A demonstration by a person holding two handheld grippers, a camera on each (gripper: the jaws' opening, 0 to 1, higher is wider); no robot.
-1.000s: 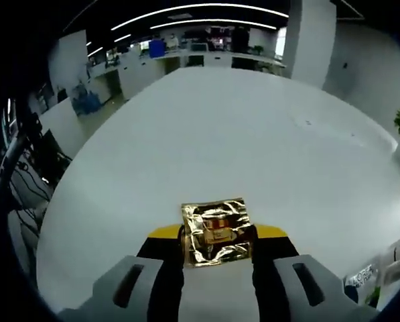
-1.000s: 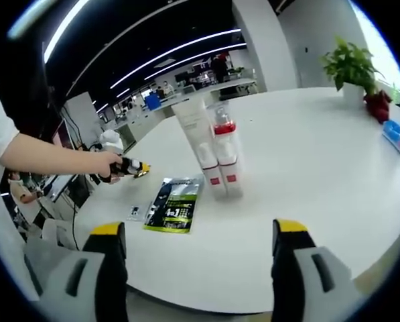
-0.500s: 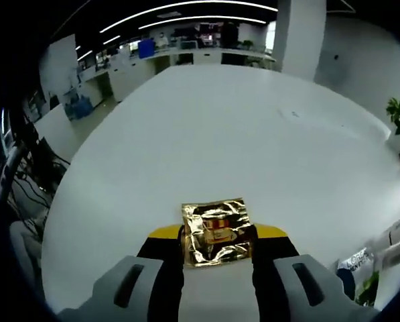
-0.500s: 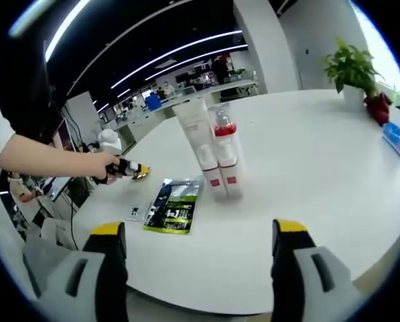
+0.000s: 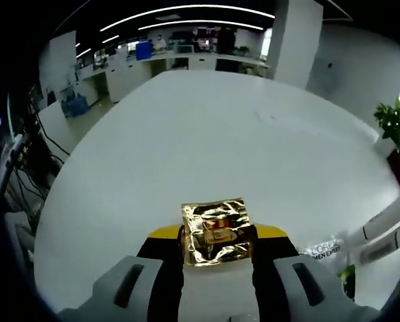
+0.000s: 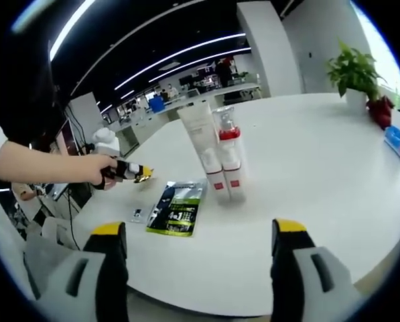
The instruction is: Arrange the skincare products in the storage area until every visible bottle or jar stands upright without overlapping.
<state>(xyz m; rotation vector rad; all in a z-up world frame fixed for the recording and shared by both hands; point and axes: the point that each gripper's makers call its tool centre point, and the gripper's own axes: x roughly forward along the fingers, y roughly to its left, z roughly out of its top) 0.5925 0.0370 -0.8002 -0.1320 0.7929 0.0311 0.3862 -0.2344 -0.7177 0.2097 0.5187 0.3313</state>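
The left gripper (image 5: 216, 236) has its jaws closed on a gold foil sachet (image 5: 215, 230), held flat above the white desk (image 5: 206, 134). In its view, the standing tubes (image 5: 387, 228) lie at about three o'clock, beside a dark sachet (image 6: 177, 206). The right gripper (image 6: 196, 258) hangs with jaws wide apart and empty, the tubes at twelve o'clock, well apart.

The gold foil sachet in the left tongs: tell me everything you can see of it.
The gold foil sachet is a small, square, crinkled packet of shiny metallic film with a reddish printed patch near its middle. It is pinched by its lower edge between the left tongs, held flat-on to the camera above the white table, not touching it.
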